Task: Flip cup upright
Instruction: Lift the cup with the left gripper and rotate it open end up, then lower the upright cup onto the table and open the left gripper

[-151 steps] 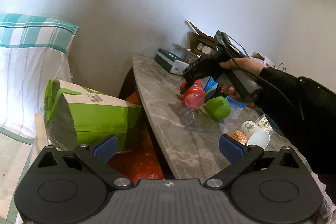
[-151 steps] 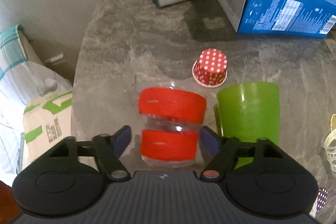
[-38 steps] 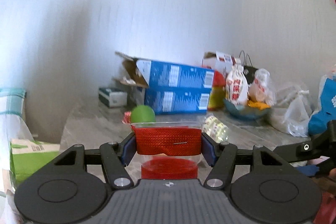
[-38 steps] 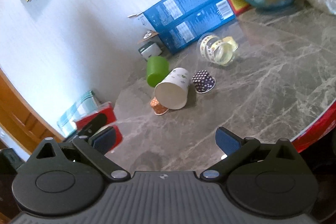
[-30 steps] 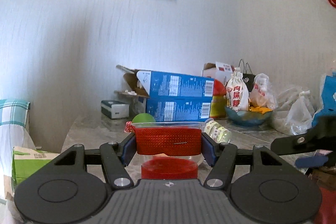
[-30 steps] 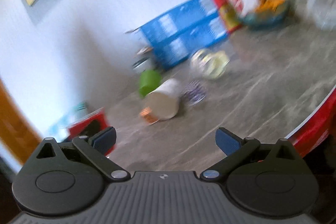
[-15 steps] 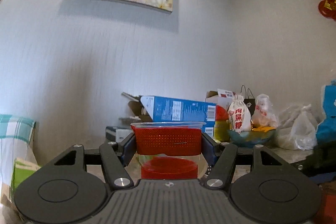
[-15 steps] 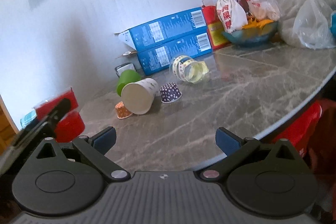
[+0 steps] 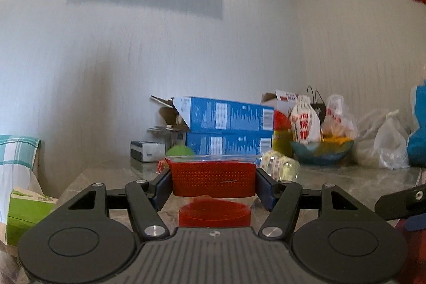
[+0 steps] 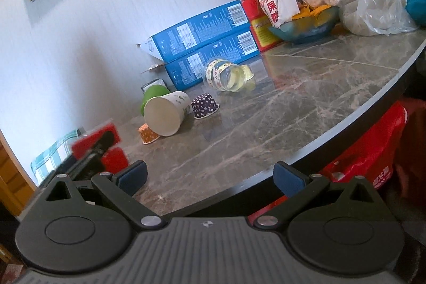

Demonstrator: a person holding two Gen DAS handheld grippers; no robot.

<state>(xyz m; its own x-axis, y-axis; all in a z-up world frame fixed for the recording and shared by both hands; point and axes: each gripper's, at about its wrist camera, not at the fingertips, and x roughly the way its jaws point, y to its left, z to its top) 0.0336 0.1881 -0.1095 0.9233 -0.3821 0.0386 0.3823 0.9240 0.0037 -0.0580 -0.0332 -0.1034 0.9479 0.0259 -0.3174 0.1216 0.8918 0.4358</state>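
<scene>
Cup (image 9: 213, 178) now upright, pinched in left jaws; only right view: splayed, empty right jaws.

Six cups are showing in all. One clear plastic cup with red bands (image 9: 212, 178) is sitting upright between the pads of one black left gripper (image 9: 213, 184). Five more are lying or standing mouth-down on the grey marble counter (image 10: 306, 97): one white paper cup (image 10: 166, 115), one green plastic cup (image 10: 151, 95), one clear cup with yellow print (image 10: 226, 75), one small purple dotted cup (image 10: 204, 106), one small orange patterned cup (image 10: 147, 134). Two blue cardboard boxes (image 10: 207, 44) are stacking against the wall. One teal bowl (image 10: 303, 27) and two pale plastic bags (image 10: 378, 4) are crowding the far end. One black right gripper (image 10: 210, 176) is showing, with its pads standing wide apart.
</scene>
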